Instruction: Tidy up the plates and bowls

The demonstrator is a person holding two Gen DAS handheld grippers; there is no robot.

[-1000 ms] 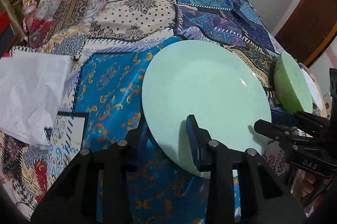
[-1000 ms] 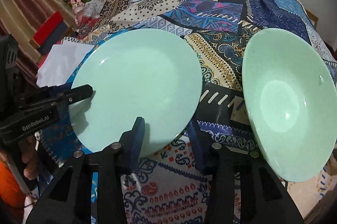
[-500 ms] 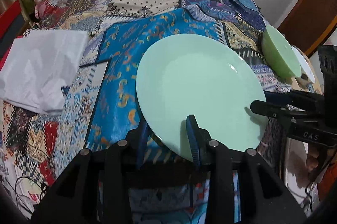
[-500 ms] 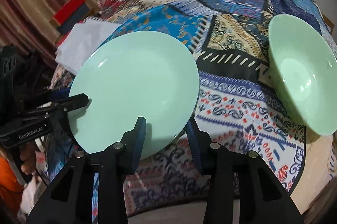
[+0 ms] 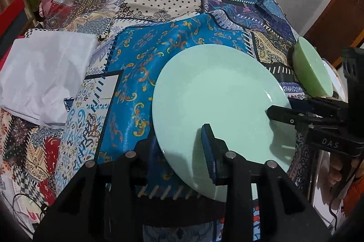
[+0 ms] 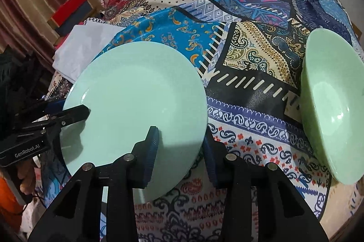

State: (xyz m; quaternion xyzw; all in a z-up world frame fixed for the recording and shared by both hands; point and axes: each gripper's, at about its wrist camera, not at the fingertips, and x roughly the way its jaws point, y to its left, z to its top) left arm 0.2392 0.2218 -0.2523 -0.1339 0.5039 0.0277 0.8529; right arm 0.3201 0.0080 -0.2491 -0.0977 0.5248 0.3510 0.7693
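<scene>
over on the far left a white folded cloth [image 5: 43, 80] lies on the patchwork tablecloth [image 5: 141, 64]. next along, the left gripper [image 5: 182, 148] has its jaws nearly closed, clamped on the near rim of the mint green plate [image 5: 216, 103], one pad above, one beneath. the plate is lifted and tilted above the blue patch of cloth. on its right edge the right gripper [image 6: 179, 151] pinches the rim too, jaws narrow, and far right a green bowl [image 6: 329, 110] stands near the table edge. risk, as i judge it: two grips on a slick glazed rim, so if the hands pull apart or twist unevenly the plate may slip out. hard to tell: the underside pads are hidden and something white behind the bowl is cut off.
</scene>
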